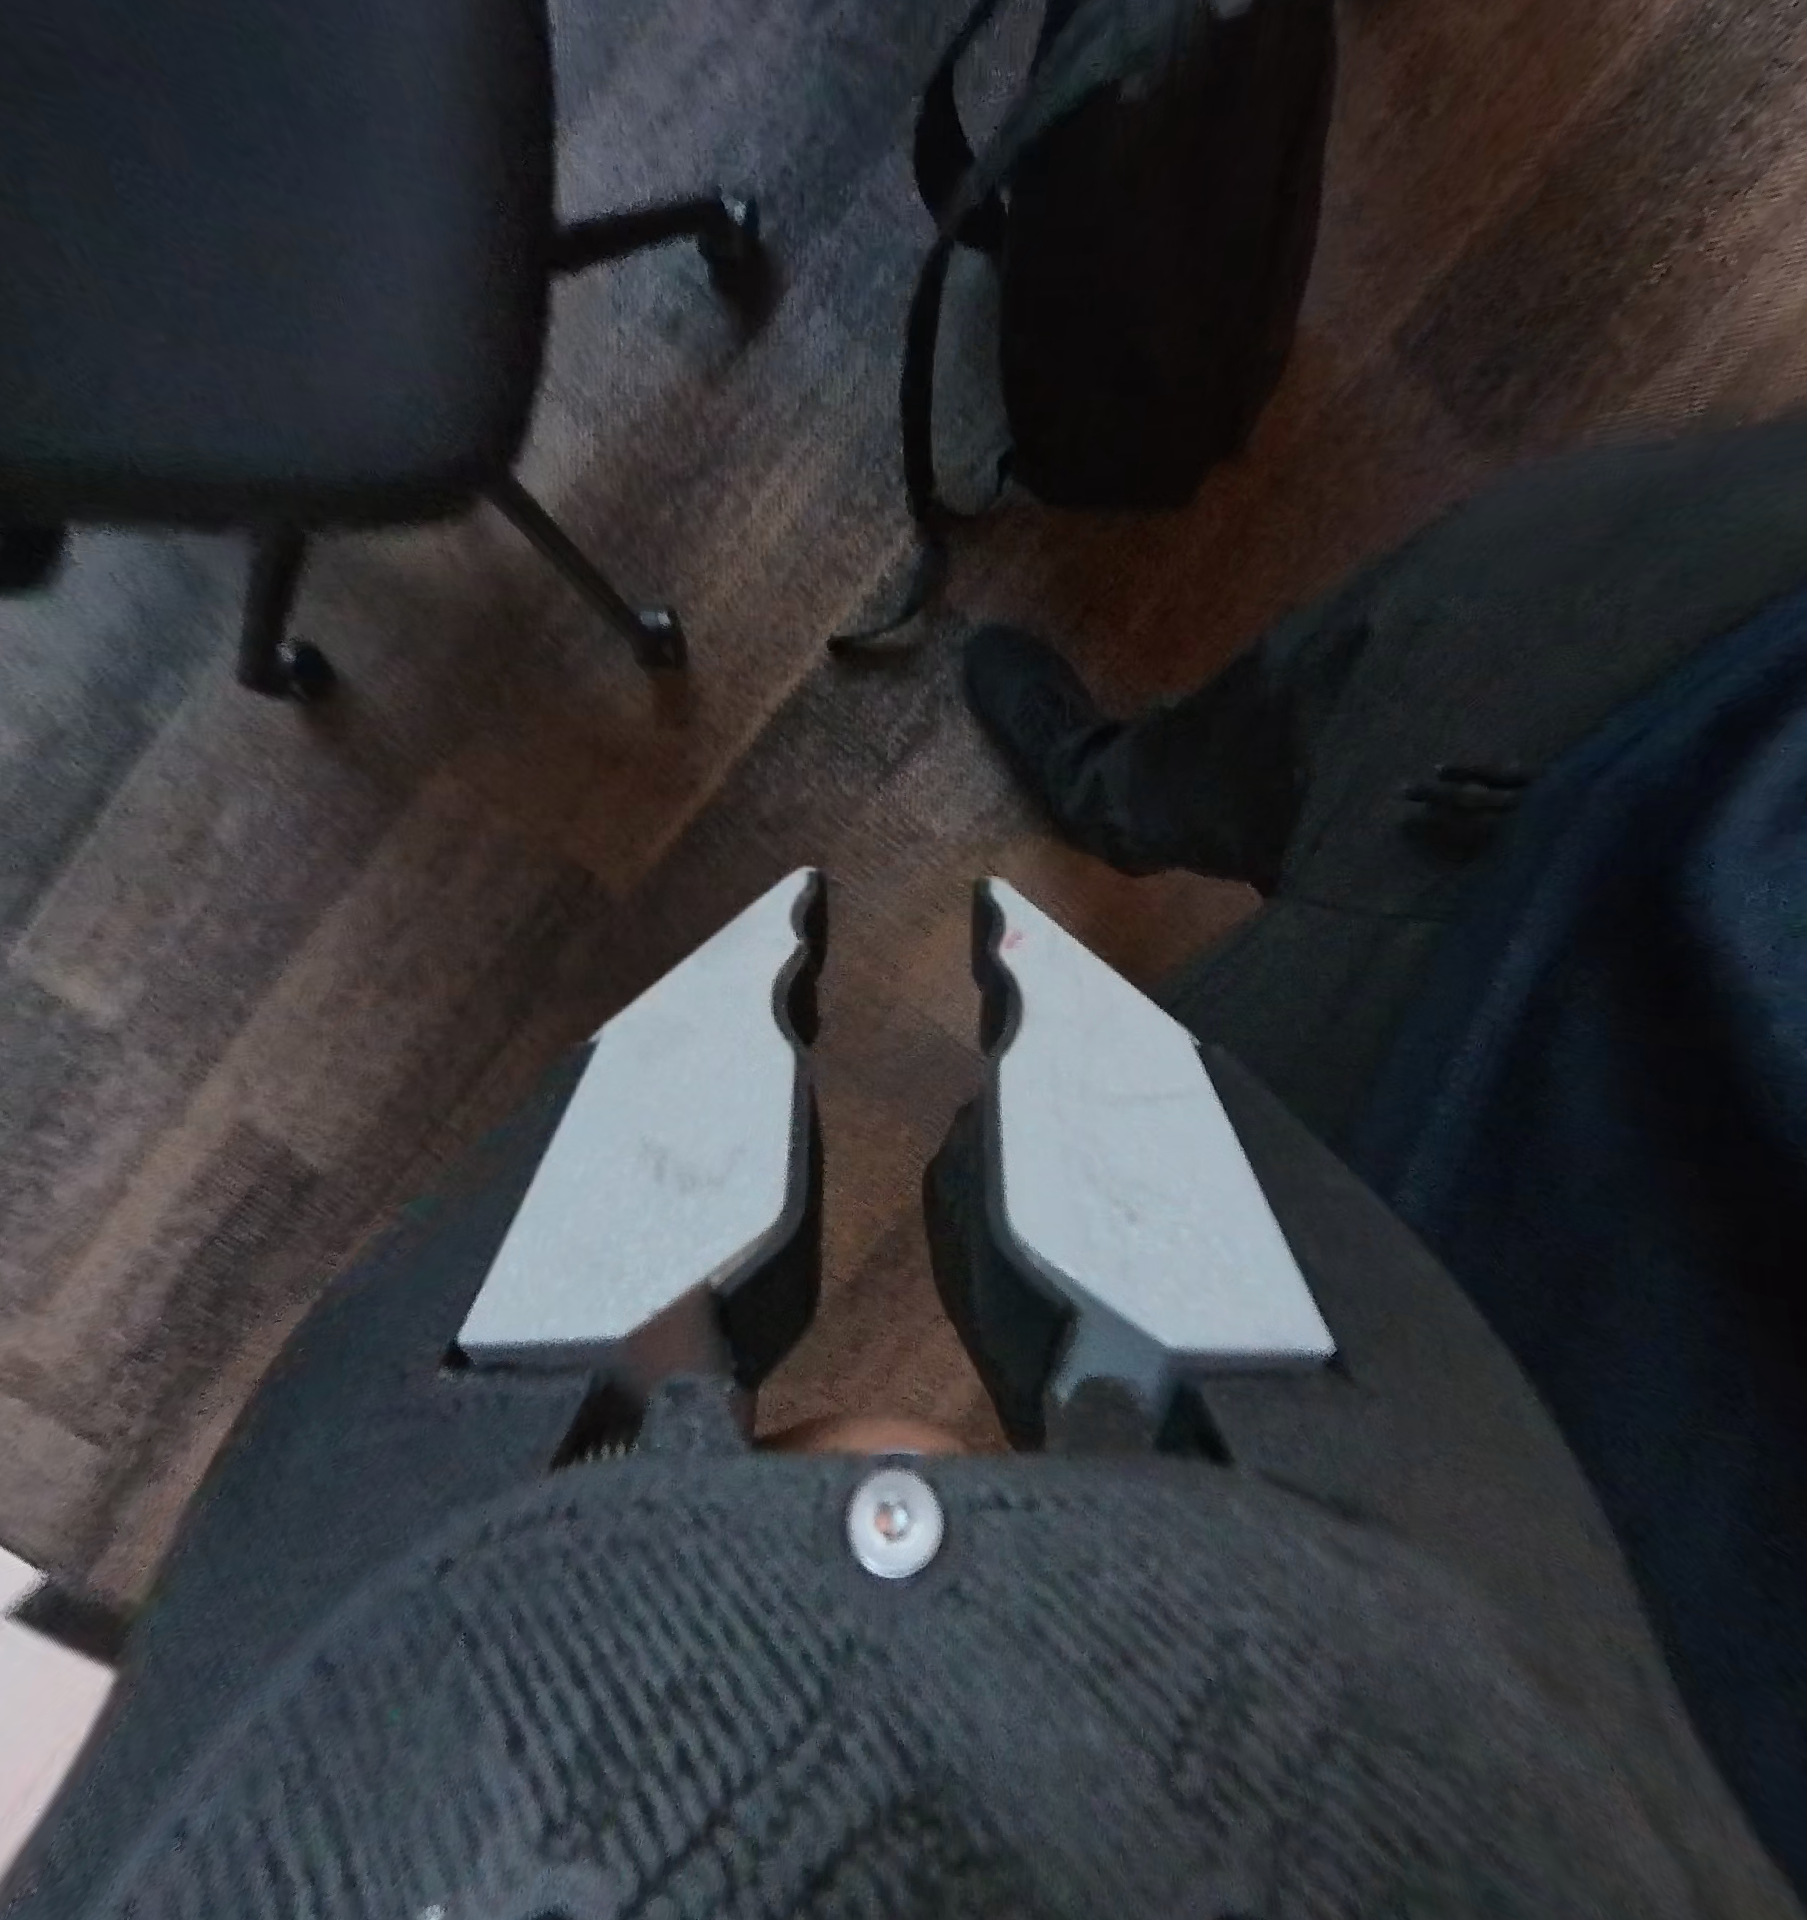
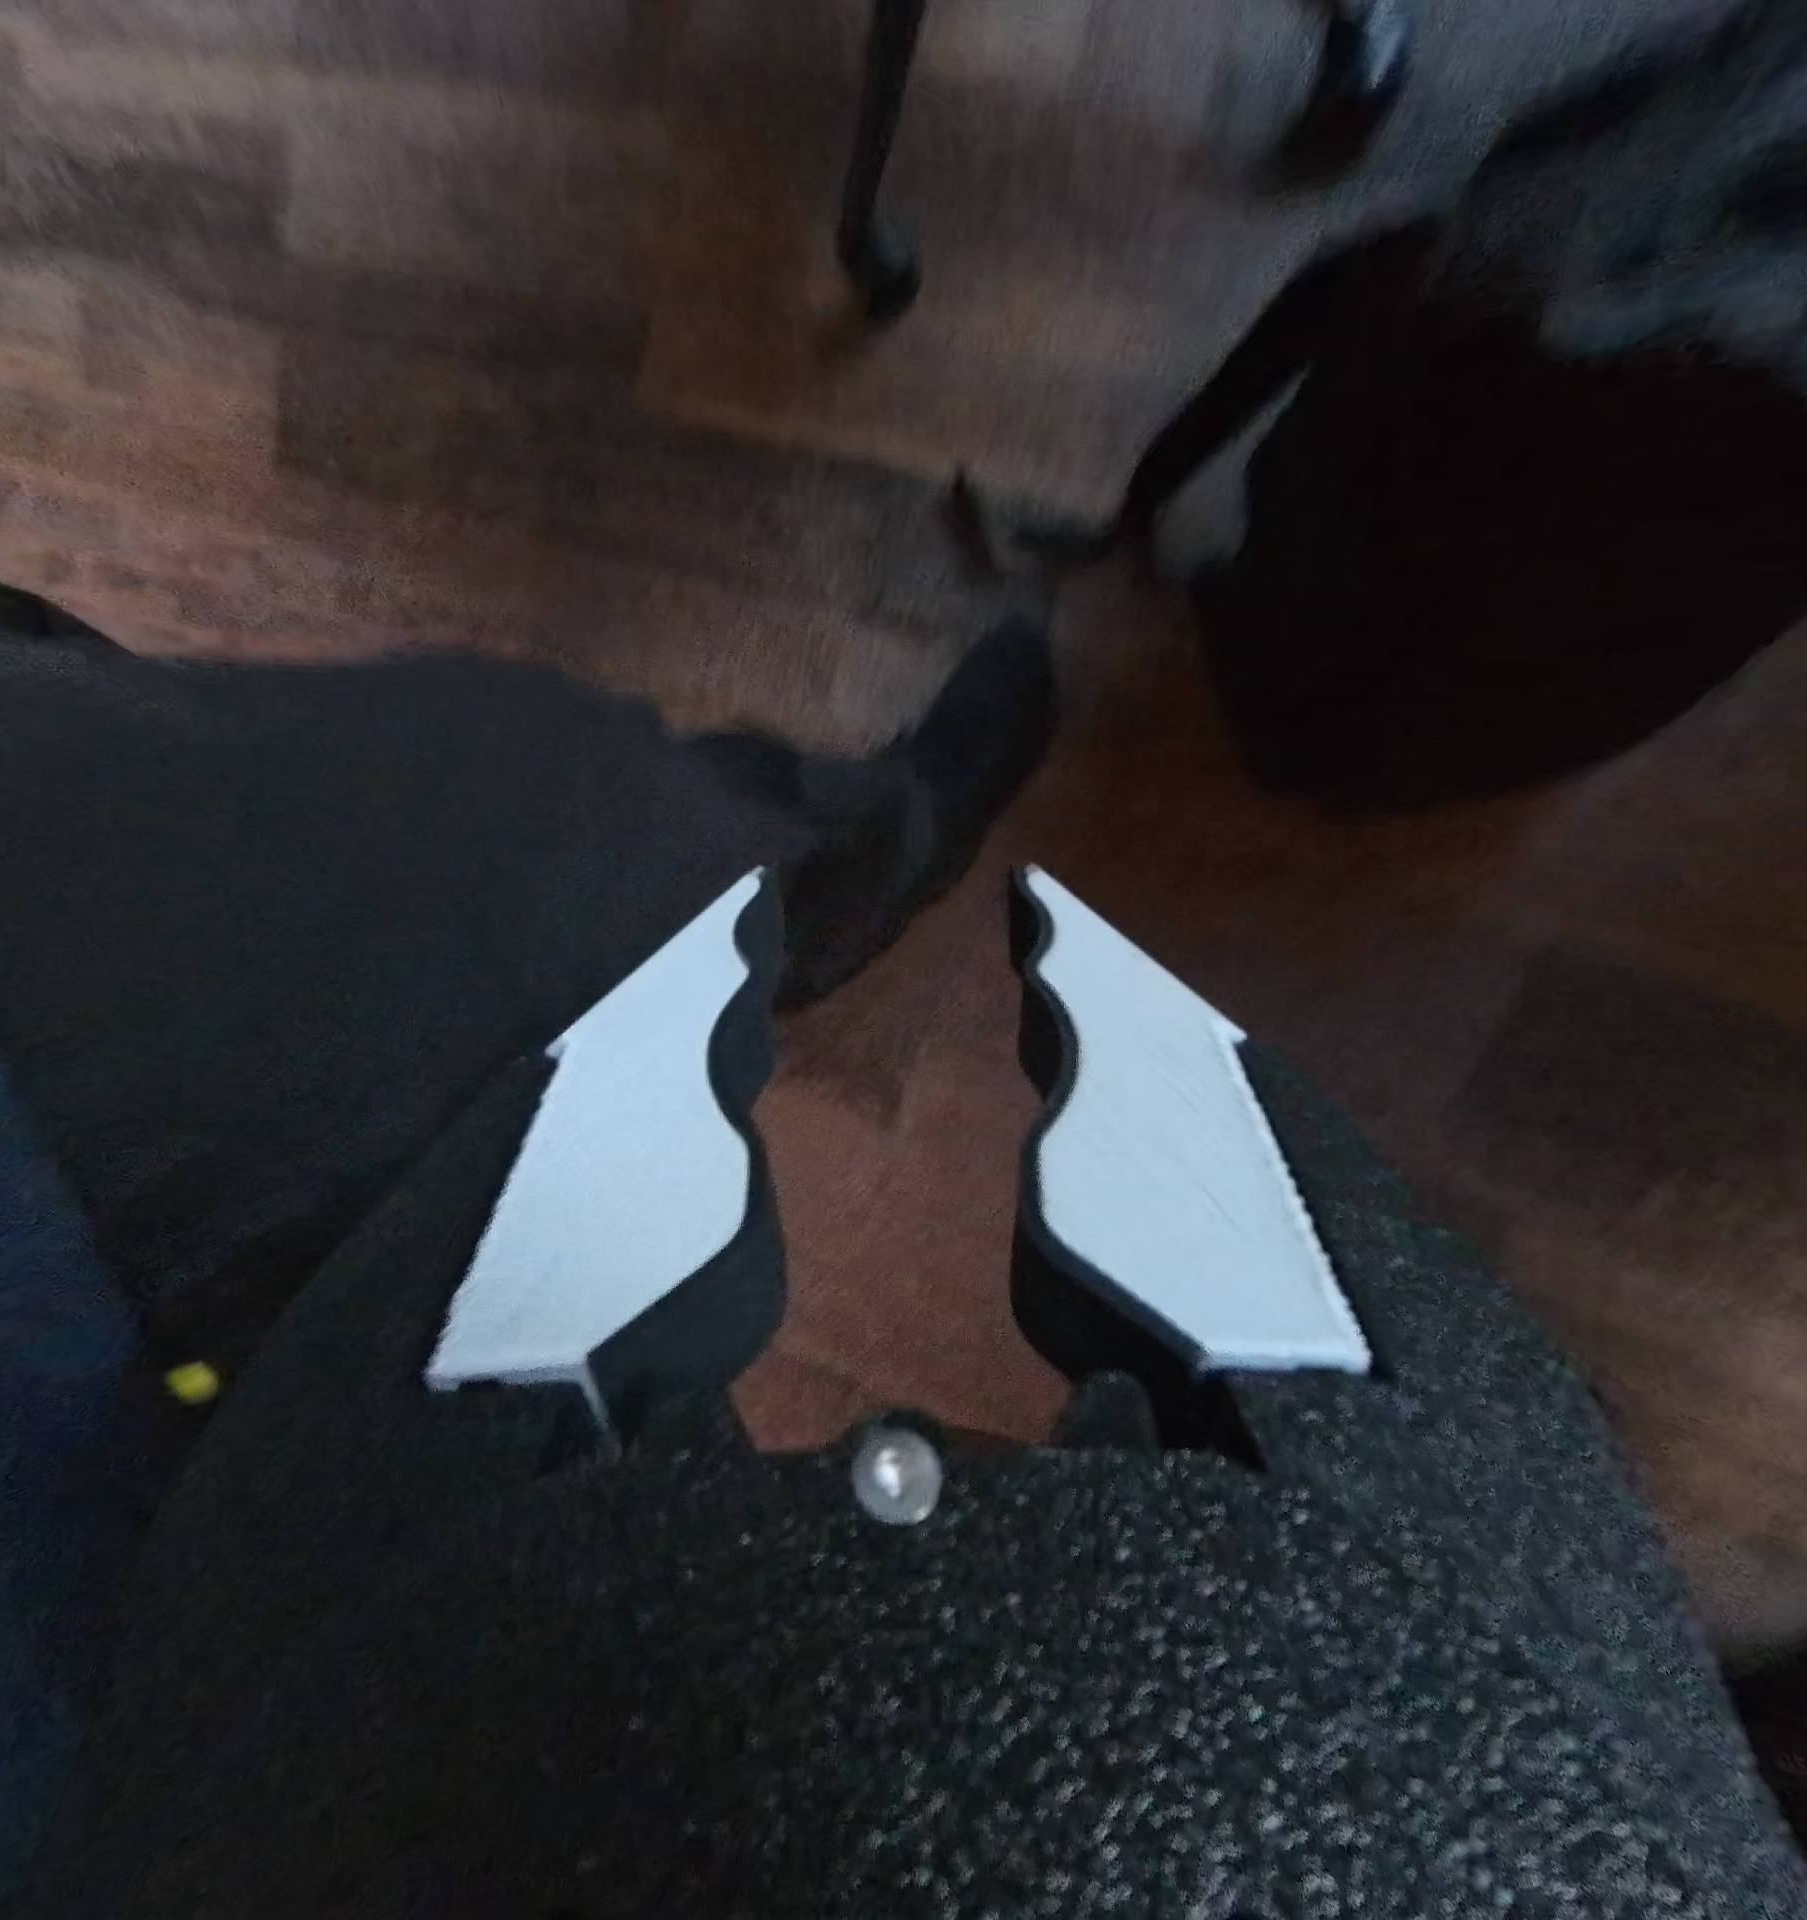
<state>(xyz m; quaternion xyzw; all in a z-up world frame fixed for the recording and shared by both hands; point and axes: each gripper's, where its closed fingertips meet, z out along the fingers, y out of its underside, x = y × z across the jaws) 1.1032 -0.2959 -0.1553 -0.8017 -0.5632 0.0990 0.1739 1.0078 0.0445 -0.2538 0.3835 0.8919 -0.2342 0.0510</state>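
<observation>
Tongs on the left, the left tongs (image 1: 897,894), stand narrowly parted, holding nothing, above patchy brown and grey carpet (image 1: 255,1039). Ahead to their left is a black chair (image 1: 234,260); straight ahead, a dark bag (image 1: 1138,291); to the right, a person's black shoe (image 1: 1034,707) and dark trouser leg (image 1: 1605,831). The right tongs (image 2: 894,883) gape a little wider, also empty, over the same carpet. That view is badly blurred; a dark shape ahead to the right cannot be made out.

- Chair (image 1: 224,249) stands on carpet (image 1: 255,935), far left.
- Bag (image 1: 1138,260) lies on the carpet, right of the chair.
- Shoe (image 1: 1034,707) nearer, below the bag.
</observation>
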